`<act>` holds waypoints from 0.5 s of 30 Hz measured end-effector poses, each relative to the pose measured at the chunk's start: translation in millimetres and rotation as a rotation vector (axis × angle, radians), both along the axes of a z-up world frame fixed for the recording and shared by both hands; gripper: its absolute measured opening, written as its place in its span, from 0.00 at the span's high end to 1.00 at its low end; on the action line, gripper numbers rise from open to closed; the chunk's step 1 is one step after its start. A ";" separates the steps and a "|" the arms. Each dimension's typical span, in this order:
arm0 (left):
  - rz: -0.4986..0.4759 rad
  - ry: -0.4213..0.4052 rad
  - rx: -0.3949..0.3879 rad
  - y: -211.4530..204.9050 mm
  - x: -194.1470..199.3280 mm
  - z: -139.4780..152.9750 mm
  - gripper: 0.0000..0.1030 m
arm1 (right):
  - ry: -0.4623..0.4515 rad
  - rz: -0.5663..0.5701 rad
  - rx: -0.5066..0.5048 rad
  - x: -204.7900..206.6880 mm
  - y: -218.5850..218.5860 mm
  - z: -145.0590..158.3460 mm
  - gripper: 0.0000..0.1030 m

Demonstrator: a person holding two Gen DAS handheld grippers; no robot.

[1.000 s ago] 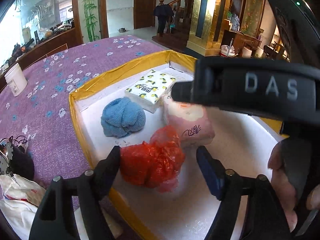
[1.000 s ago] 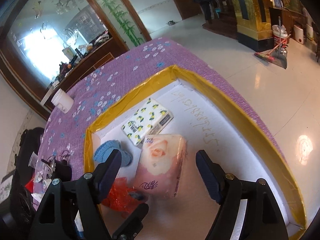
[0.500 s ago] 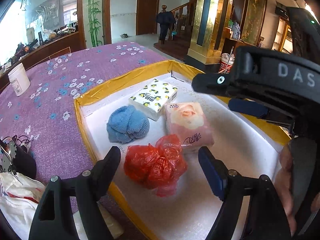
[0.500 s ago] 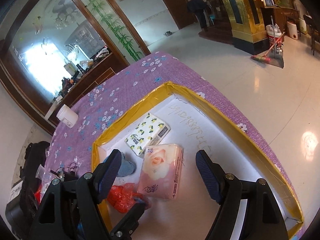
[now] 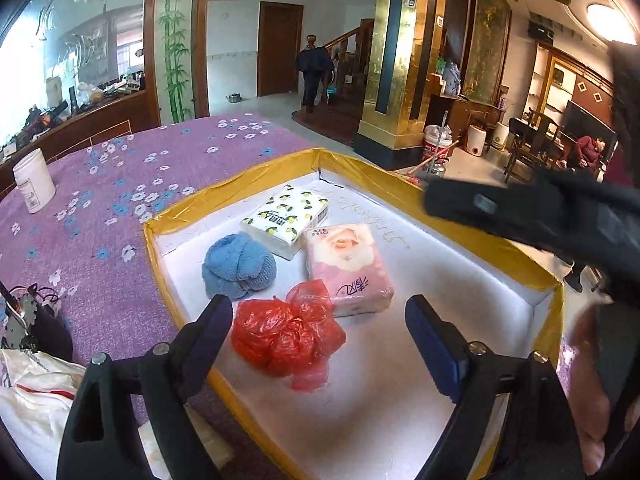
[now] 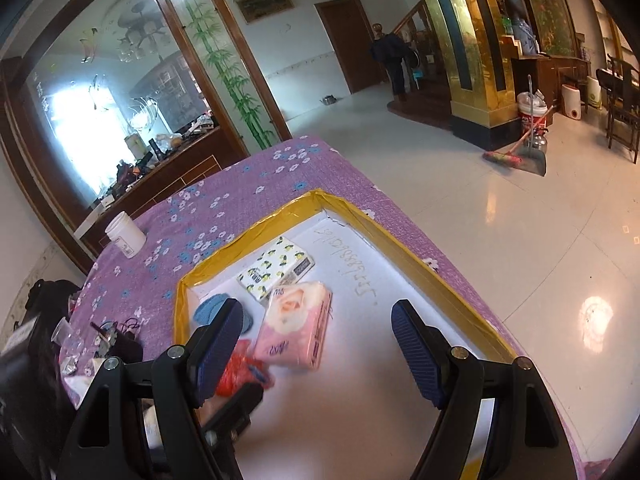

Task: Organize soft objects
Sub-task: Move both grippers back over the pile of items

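Left gripper [image 5: 319, 330] jaws opening over the red bag [image 5: 286, 338], nothing gripped; right gripper [image 6: 318, 338] jaws released, empty. I'd drop lower and pinch the bag's bulk, not loose film.

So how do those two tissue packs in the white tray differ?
The lemon-print pack is white with small yellow lemons; the pink pack shows a large rose. The lemon-print pack lies nearer the tray's far corner, the pink pack closer to the red bag, touching it. Both are soft rectangular packs lying flat, side by side.
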State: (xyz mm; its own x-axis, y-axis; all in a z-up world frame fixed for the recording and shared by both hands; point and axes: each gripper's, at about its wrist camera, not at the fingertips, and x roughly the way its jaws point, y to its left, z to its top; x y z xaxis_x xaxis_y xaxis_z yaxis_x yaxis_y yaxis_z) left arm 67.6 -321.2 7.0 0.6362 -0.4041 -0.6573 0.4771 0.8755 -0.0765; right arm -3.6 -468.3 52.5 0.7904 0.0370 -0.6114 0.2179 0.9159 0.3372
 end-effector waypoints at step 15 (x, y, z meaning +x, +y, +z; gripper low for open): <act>-0.007 0.061 -0.019 16.2 -30.5 35.4 0.15 | -0.027 0.007 0.003 -73.9 6.2 19.2 0.22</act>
State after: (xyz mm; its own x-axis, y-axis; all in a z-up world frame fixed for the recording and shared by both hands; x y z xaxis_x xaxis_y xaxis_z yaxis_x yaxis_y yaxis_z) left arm 37.0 -305.0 42.5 0.5921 -0.4208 -0.6872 0.4771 0.8704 -0.1220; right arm -77.5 -462.1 71.7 0.8065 0.0443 -0.5895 0.2024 0.9162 0.3458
